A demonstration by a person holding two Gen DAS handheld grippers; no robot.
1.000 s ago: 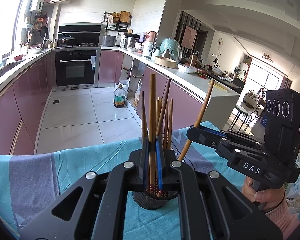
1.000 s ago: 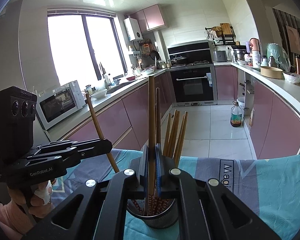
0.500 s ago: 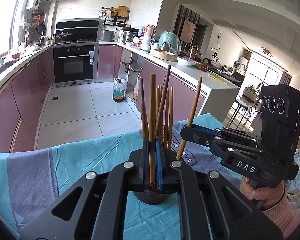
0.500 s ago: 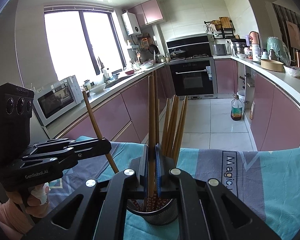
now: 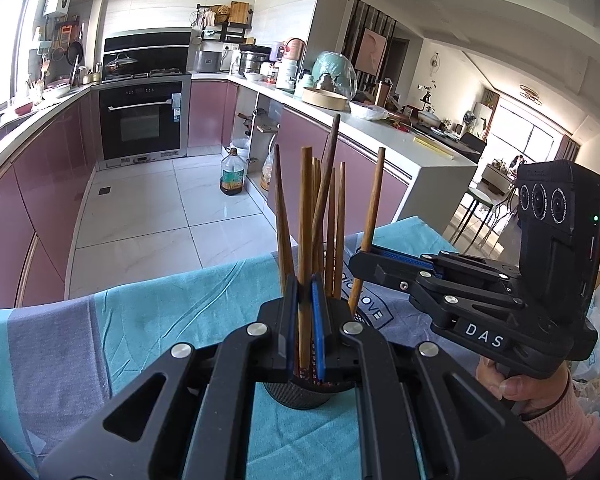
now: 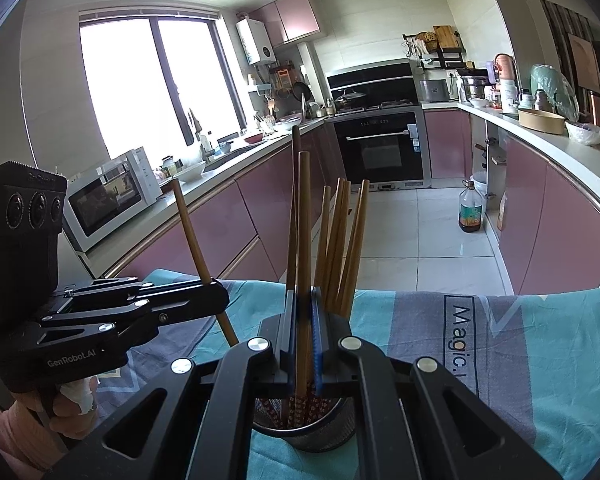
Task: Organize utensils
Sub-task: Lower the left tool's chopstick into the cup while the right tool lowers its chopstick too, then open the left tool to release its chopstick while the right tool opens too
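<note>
Both grippers are clamped on chopsticks above a dark mesh cup (image 6: 306, 426) that stands on a blue and grey cloth (image 5: 148, 320) over the table. The left gripper (image 5: 306, 312) pinches one upright chopstick (image 5: 305, 240) whose patterned lower end is down inside the cup. The right gripper (image 6: 304, 320) likewise grips an upright chopstick (image 6: 303, 232) reaching into the cup. Several more chopsticks (image 6: 342, 240) lean loose in the cup, just beside the held ones. A pink-fronted kitchen with a built-in oven (image 5: 142, 120) lies beyond.
</note>
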